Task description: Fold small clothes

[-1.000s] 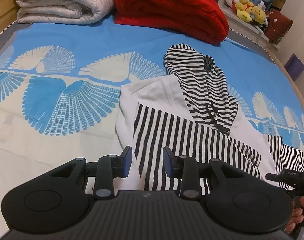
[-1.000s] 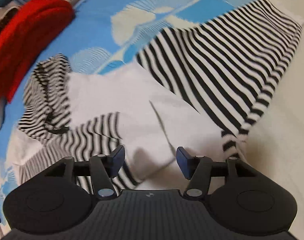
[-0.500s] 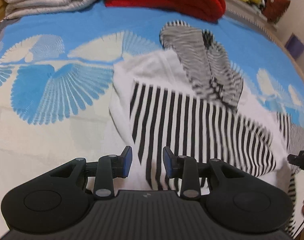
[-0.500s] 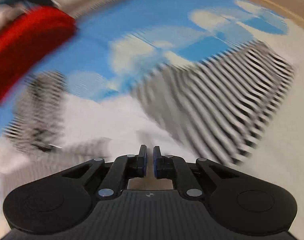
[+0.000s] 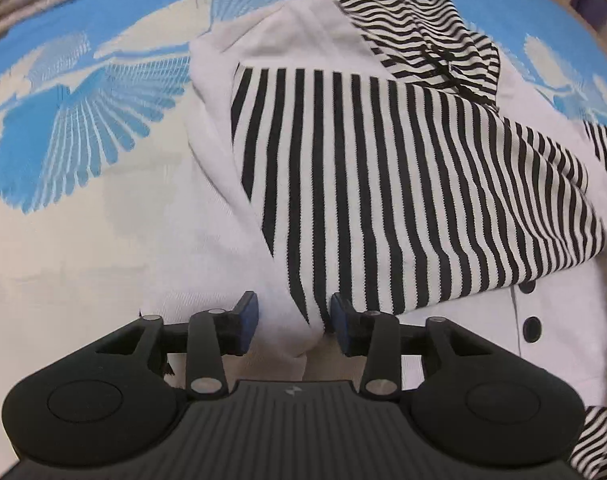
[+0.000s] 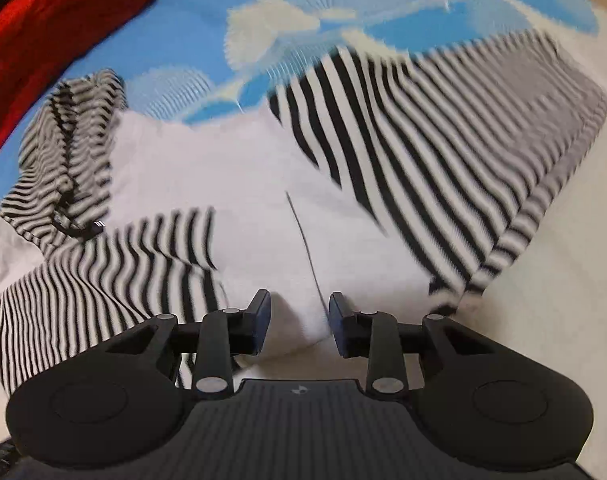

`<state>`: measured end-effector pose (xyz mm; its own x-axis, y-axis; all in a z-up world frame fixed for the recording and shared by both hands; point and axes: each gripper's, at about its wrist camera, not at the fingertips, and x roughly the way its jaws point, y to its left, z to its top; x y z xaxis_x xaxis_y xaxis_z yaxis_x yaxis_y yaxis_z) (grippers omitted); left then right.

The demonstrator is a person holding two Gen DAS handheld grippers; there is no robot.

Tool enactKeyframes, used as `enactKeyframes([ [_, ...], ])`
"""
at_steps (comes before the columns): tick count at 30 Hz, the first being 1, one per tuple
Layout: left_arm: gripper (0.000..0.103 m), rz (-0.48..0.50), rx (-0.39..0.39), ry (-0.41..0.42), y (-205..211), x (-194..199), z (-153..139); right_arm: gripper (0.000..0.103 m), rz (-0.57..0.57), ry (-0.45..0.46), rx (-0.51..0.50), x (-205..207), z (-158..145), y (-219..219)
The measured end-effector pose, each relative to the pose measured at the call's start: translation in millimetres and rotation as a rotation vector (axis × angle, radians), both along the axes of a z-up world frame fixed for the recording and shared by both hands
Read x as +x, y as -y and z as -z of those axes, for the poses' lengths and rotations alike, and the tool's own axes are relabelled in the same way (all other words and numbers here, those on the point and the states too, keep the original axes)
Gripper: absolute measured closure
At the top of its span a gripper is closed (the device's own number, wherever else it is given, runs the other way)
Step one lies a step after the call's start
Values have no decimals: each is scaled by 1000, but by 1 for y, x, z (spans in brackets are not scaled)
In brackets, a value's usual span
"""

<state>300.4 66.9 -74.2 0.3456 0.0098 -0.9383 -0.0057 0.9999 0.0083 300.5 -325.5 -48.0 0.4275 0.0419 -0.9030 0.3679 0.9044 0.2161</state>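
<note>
L hand-held gripper [image 5: 291, 320] hangs low over the near hem of the hooded top [image 5: 383, 168] on the bed [image 5: 83, 240]; jaws just been opening, released, a white fabric ridge between, unpinched. Top's long axis runs straight ahead, hood far end. R hand-held gripper [image 6: 297, 320] just reopened too, straddling hem, not clamped. Vs 1 s ago: L view much closer to cloth.
</note>
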Motion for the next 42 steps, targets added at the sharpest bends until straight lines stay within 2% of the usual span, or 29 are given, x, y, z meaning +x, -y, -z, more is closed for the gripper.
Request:
enactKeyframes([
  [3,58,-7,-15,25,4,0,-13,68,6,45,25,-4,-15,7],
  [10,57,37,-57,146,31,-4,-62,68,26,118,51,-11,-53,28],
  [15,56,69,-76,208,48,-9,-89,68,100,187,34,-23,-73,71],
  [20,54,102,-89,241,59,-14,-104,68,189,244,1,-37,-80,135],
  [24,54,120,-87,246,62,-14,-106,68,275,271,-17,-46,-70,203],
  [30,54,111,-82,242,59,-10,-104,68,412,241,64,-48,-28,279],
  [35,54,110,-88,245,60,-7,-105,68,523,223,179,-47,2,299],
  [42,54,119,-90,240,60,-7,-104,68,544,205,176,-35,24,305],
])
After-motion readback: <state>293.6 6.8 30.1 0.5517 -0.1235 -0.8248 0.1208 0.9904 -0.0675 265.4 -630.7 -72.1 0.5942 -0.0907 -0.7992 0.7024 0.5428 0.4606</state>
